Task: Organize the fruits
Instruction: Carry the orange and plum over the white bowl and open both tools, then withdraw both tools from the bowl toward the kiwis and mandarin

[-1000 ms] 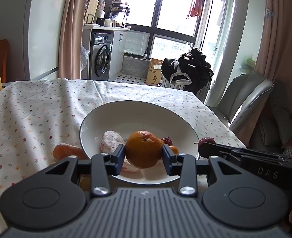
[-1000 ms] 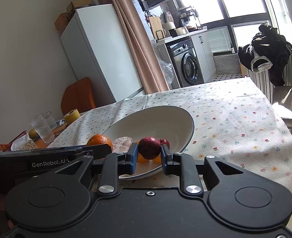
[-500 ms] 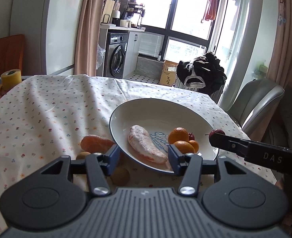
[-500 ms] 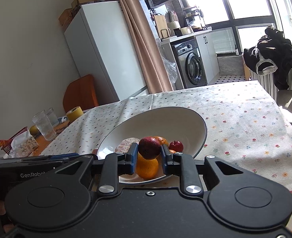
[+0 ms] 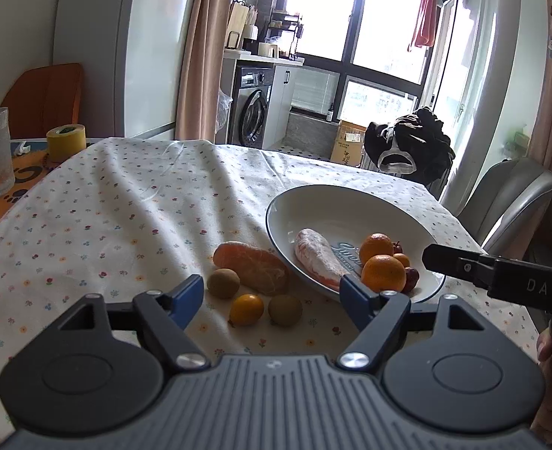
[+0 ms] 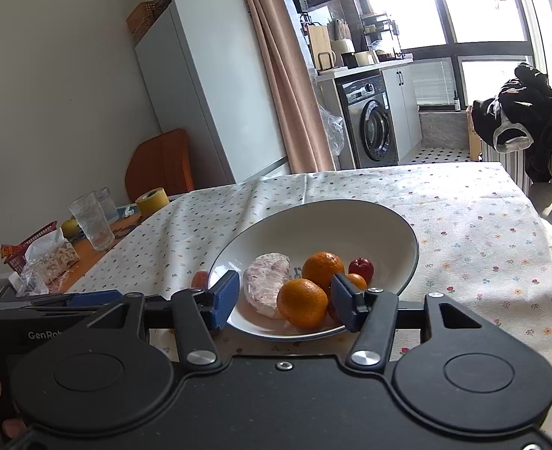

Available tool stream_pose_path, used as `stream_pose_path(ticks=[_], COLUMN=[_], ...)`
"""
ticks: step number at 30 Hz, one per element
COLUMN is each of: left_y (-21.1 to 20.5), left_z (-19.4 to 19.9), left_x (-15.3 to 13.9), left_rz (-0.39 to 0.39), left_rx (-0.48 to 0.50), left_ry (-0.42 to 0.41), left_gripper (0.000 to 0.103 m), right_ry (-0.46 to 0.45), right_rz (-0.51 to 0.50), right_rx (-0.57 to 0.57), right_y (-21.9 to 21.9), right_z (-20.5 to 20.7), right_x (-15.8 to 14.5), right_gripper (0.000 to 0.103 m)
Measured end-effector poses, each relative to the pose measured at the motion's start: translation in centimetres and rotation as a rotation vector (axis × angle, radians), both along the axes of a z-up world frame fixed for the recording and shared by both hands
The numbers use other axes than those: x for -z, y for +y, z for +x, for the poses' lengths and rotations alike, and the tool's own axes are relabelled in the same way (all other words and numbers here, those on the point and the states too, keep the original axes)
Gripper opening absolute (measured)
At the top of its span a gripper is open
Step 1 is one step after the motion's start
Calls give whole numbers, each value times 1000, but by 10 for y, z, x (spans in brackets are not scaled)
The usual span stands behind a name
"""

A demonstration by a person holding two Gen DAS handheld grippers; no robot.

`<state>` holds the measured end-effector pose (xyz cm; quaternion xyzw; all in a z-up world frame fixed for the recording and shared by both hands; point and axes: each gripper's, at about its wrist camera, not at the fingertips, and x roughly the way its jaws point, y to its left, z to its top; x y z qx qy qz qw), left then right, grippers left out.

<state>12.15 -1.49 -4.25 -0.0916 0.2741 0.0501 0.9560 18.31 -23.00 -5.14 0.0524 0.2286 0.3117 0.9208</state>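
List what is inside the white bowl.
The white bowl holds a peeled pinkish fruit segment, two oranges, a small orange fruit and a red fruit. Anything under the oranges is hidden.

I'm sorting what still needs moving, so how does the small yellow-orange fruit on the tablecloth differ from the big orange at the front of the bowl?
The small yellow-orange fruit lies on the tablecloth, outside the bowl; the big orange sits inside it. The small fruit is clearly smaller and yellower, the orange deeper in colour. The small fruit lies between two brown fruits; the orange rests among other fruit. Both are round, and no gripper holds either.
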Motion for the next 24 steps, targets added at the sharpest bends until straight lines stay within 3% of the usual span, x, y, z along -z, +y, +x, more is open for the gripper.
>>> stream_pose_path(ticks=[12,17,24], left_y=[23,32,40], left_z=[-23,-29,-39], left_x=[-7,-8,-14], left_rz=[-19,-38,-29], left_rx=[19,21,44], left_ry=[-3,-3,-14], left_gripper=[92,96,97], right_ry=[-18,-12,-5], right_rz=[-42,-52,-79], right_rx=[-31,-32,-22], right_y=[22,26,32], right_z=[-26,-35,-42], right_x=[-7,-9,-15], right_gripper=[78,96,103])
